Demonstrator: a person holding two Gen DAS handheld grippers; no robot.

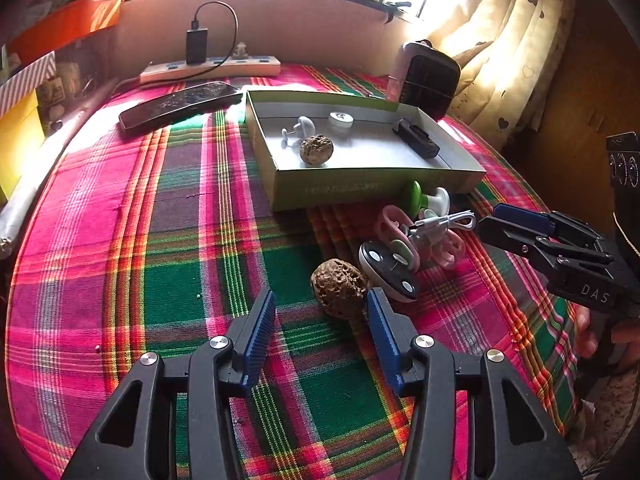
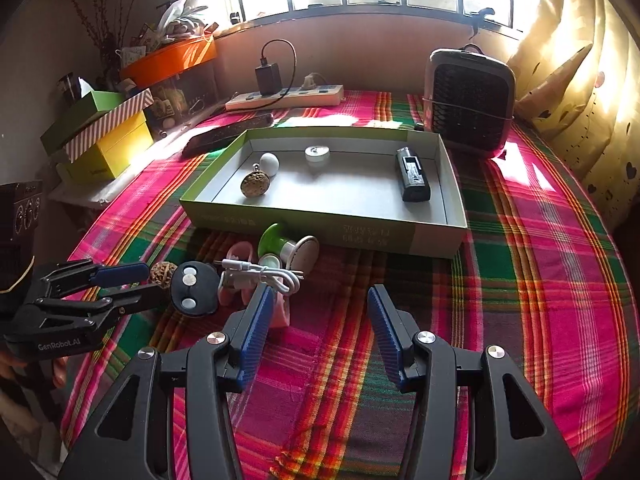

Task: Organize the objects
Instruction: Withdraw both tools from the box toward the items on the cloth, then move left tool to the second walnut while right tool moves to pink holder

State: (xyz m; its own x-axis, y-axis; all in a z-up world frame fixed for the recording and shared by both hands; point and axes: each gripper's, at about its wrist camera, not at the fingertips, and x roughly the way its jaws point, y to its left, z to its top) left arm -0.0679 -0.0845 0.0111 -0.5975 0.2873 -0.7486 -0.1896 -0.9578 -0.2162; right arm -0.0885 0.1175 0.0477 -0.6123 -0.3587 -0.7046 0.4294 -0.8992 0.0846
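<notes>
A brown wrinkled walnut [image 1: 339,288] [image 2: 163,274] lies on the plaid cloth just ahead of my left gripper [image 1: 322,308] [image 2: 132,280]. That gripper is open, its blue pads standing either side of the walnut without squeezing it. Beside the walnut is a pile: a black-and-white oval gadget [image 1: 388,272], a white USB cable [image 2: 264,276], pink clips [image 1: 394,224] and green and white hooks [image 2: 276,240]. My right gripper [image 2: 320,300] [image 1: 496,220] is open and holds nothing, its left finger close to the pile. A shallow green box [image 2: 320,220] holds another walnut [image 2: 255,184], a white knob, a white disc and a black device [image 2: 412,174].
Behind the box stand a small dark heater [image 2: 470,104], a power strip with a charger [image 2: 288,96] and a long dark remote [image 1: 180,104]. Stacked coloured boxes [image 2: 112,136] line the left side. A curtain hangs at the right. A person's hand [image 1: 588,332] holds the right gripper.
</notes>
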